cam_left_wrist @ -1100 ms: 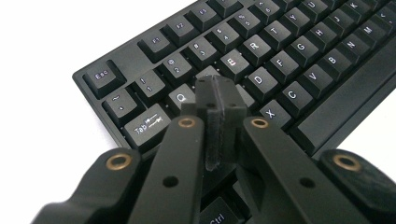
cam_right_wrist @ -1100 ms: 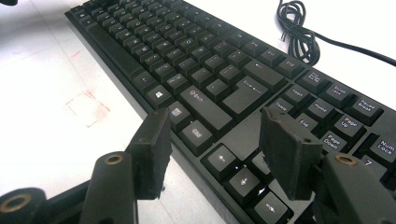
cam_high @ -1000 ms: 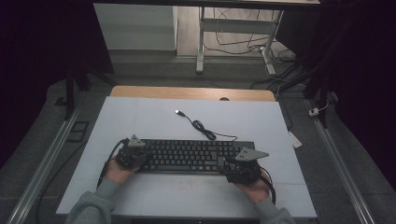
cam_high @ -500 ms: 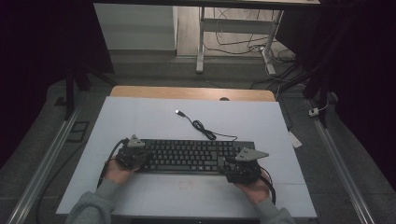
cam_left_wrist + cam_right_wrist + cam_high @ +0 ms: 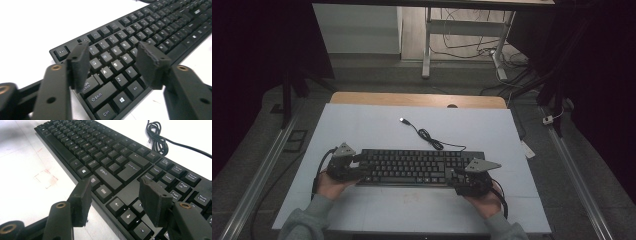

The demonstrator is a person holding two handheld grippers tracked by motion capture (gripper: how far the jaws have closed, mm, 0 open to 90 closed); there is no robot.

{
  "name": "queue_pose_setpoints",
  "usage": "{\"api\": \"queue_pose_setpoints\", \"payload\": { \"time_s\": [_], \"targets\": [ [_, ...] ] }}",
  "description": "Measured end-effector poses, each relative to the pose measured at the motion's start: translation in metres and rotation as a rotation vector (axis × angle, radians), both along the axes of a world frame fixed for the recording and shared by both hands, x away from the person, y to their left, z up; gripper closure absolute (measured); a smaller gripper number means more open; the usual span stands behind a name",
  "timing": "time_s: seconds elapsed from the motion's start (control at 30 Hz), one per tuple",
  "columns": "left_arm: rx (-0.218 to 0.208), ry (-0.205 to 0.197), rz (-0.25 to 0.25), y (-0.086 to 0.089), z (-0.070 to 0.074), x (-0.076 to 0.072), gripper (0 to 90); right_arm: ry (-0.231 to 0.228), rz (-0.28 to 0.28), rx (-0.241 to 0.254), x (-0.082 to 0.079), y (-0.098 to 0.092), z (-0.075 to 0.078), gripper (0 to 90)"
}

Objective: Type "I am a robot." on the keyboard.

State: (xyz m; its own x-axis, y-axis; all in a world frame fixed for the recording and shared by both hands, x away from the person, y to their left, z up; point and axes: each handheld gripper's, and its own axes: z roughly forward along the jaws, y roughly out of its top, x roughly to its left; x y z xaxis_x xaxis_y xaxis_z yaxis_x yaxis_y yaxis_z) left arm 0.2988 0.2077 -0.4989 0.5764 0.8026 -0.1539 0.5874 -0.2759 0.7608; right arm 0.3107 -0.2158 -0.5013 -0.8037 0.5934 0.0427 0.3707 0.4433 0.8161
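Item: black full-size plastic keyboard (image 5: 419,167), stiff, light, cord-trailing; take its short ends, where your left gripper (image 5: 112,62) and right gripper (image 5: 115,200) fingers stand open, empty.

keyboard (image 5: 140,45) far end cut off, numpad (image 5: 200,200) cropped at edge

matt black plastic keyboard (image 5: 417,167), smooth white table (image 5: 362,125)

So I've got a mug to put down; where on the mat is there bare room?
Free: the wide strip of white mat behind the keyboard at far left, and the near strip in front of it between the hands. Crowded: the coiled cable behind the keyboard, and its ends, where the left gripper and right gripper sit.
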Motion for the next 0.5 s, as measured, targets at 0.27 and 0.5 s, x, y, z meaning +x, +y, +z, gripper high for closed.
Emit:
{"api": "queue_pose_setpoints", "payload": {
  "time_s": [0.27, 0.5],
  "targets": [
    [-0.031, 0.022, -0.029, 0.0007, 0.0029, -0.0083, 33.2, -0.006, -0.013, 0.003, -0.0003, -0.0042, 0.0020, 43.9],
    [-0.028, 0.032, -0.036, 0.0026, 0.0011, -0.0102, 33.0, -0.012, -0.013, 0.006, -0.0002, -0.0058, 0.0030, 43.9]
  ]
}}
